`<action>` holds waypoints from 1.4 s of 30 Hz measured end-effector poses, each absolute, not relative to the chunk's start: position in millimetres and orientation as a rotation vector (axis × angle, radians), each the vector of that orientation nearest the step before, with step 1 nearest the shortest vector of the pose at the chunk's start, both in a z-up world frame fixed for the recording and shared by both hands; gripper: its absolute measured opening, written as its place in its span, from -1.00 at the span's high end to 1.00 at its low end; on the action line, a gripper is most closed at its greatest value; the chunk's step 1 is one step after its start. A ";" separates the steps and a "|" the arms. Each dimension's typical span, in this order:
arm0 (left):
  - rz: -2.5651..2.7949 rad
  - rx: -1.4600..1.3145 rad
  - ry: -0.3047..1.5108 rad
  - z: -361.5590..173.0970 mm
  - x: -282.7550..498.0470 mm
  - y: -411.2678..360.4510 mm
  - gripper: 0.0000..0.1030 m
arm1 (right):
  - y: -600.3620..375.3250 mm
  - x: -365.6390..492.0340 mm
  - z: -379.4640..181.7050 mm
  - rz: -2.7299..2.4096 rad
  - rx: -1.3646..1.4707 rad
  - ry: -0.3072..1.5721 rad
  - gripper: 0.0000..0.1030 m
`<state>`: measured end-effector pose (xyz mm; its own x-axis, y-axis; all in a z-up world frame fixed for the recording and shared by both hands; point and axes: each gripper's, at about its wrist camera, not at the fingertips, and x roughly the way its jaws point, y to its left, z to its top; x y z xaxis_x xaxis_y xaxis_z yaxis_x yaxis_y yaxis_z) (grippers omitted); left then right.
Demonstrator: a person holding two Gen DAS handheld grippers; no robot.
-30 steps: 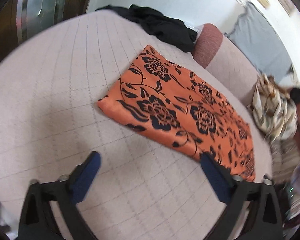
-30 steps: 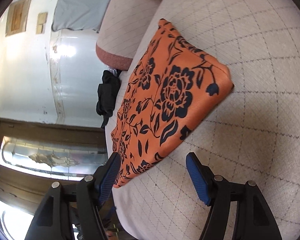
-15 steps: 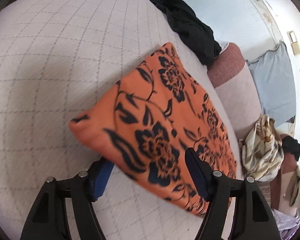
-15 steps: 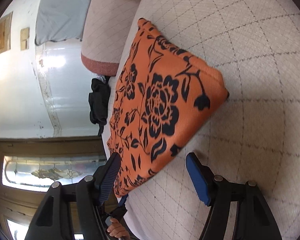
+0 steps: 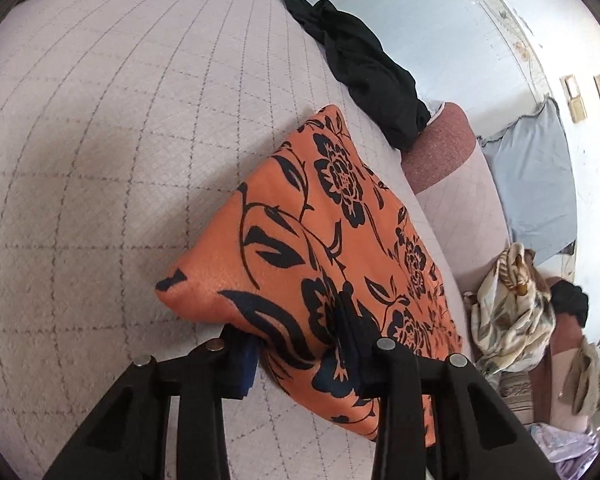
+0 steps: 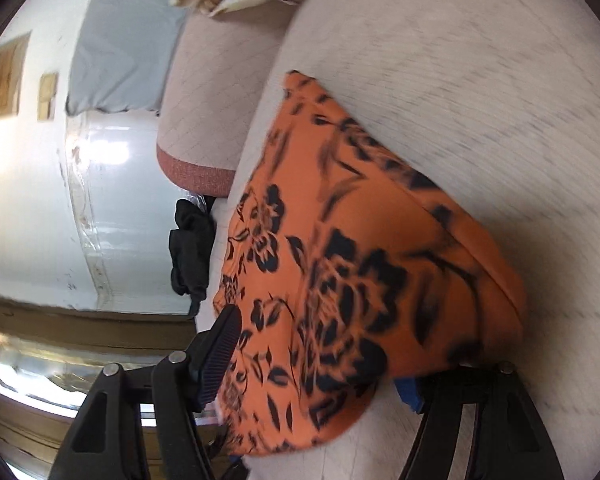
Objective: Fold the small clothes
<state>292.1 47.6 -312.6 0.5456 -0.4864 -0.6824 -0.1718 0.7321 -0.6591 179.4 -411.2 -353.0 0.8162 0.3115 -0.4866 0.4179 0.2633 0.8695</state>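
Observation:
An orange cloth with black flowers [image 5: 340, 248] lies folded in a long strip on a pale quilted sofa seat [image 5: 100, 140]. My left gripper [image 5: 300, 344] is shut on the cloth's near corner, one finger under the fabric and one on top. In the right wrist view the same orange cloth [image 6: 360, 264] fills the middle. My right gripper [image 6: 320, 364] has its jaws wide apart around the other end of the cloth, one finger [image 6: 220, 352] above it and one [image 6: 410, 394] below its edge. The view is blurred by motion.
A black garment [image 5: 364, 64] lies at the far end of the seat. A cream patterned cloth [image 5: 508, 304] hangs over the sofa arm [image 5: 440, 140] to the right, with a grey-blue cloth [image 5: 540, 176] behind it. A wooden door with glass [image 6: 40, 360] is at the far left.
Both grippers moved forward onto the cloth's ends. The left jaws closed on the near corner. The right jaws now straddle the other end, and that end has lifted slightly.

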 end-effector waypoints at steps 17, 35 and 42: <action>-0.221 -0.670 0.963 -286.5 289.9 31.3 0.59 | -384.5 193.5 -324.2 -0.155 0.945 0.710 0.66; -0.244 -0.574 1.093 -305.5 230.7 52.3 0.38 | -384.7 108.8 -317.6 -0.141 1.015 0.737 0.74; -0.314 -0.620 1.020 -307.2 230.7 49.2 -0.16 | -412.1 102.0 -348.3 -0.155 1.297 0.647 -0.31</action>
<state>230.7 49.2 -307.2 0.4995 -0.5183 -0.6942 -0.0378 0.7875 -0.6152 102.0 -412.1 -348.3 0.8150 0.2451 -0.5250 0.4559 0.2881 0.8421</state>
